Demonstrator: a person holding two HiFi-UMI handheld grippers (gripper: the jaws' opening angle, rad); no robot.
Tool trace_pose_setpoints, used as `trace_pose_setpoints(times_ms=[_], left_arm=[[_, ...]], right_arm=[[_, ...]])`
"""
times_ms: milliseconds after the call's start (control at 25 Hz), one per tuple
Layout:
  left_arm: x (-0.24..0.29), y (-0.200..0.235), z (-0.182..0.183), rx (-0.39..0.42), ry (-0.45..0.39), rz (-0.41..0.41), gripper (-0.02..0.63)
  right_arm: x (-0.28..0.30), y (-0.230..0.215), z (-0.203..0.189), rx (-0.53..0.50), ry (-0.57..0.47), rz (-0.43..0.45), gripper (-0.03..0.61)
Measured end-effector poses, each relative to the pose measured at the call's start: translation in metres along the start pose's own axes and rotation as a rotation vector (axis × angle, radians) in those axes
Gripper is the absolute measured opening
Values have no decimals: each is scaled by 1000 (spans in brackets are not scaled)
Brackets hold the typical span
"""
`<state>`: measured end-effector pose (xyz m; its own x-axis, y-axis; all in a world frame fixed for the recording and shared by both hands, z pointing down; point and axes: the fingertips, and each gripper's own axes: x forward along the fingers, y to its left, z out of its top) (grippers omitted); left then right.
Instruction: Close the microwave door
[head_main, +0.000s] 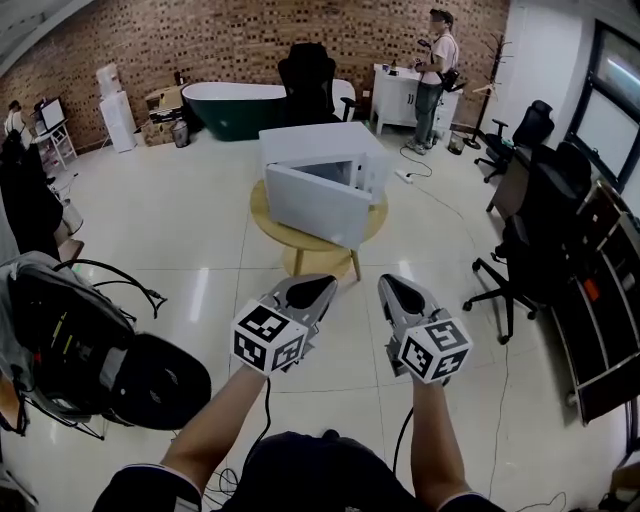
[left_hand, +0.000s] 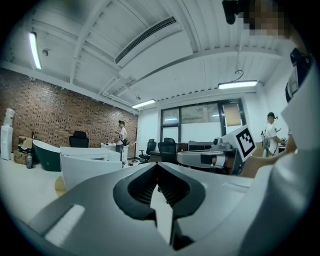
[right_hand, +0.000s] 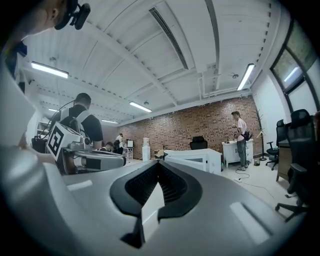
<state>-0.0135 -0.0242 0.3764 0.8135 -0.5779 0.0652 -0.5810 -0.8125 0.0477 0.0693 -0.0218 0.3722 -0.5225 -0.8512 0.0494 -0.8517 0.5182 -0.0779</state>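
A white microwave (head_main: 322, 178) stands on a round wooden table (head_main: 262, 214), its door (head_main: 318, 212) swung open toward me. In the left gripper view the microwave (left_hand: 90, 161) sits at the left; in the right gripper view the microwave (right_hand: 197, 159) shows just past the jaw tips. My left gripper (head_main: 322, 282) and right gripper (head_main: 390, 284) hover side by side over the floor, well short of the table. Both are shut with nothing between the jaws. Their tips meet in the left gripper view (left_hand: 158, 164) and the right gripper view (right_hand: 159, 163).
A backpack on a black stool (head_main: 90, 350) stands at my left. Black office chairs (head_main: 535, 245) and a desk line the right side. A dark green bathtub (head_main: 235, 105), a black chair (head_main: 308, 80) and a white cabinet (head_main: 400, 97) stand behind the table. A person (head_main: 434, 78) stands by the cabinet.
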Motion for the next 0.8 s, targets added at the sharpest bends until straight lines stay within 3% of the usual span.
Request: trace_pose_setpoints(times_ms=[440,800], left_arm=[[67,33,6,-7,7,51,11],[133,95,-3,-28,15,35,11]], right_arm=[[33,-69,2,13,-2,12,2],[100,-119,0,-10,32,-1,2]])
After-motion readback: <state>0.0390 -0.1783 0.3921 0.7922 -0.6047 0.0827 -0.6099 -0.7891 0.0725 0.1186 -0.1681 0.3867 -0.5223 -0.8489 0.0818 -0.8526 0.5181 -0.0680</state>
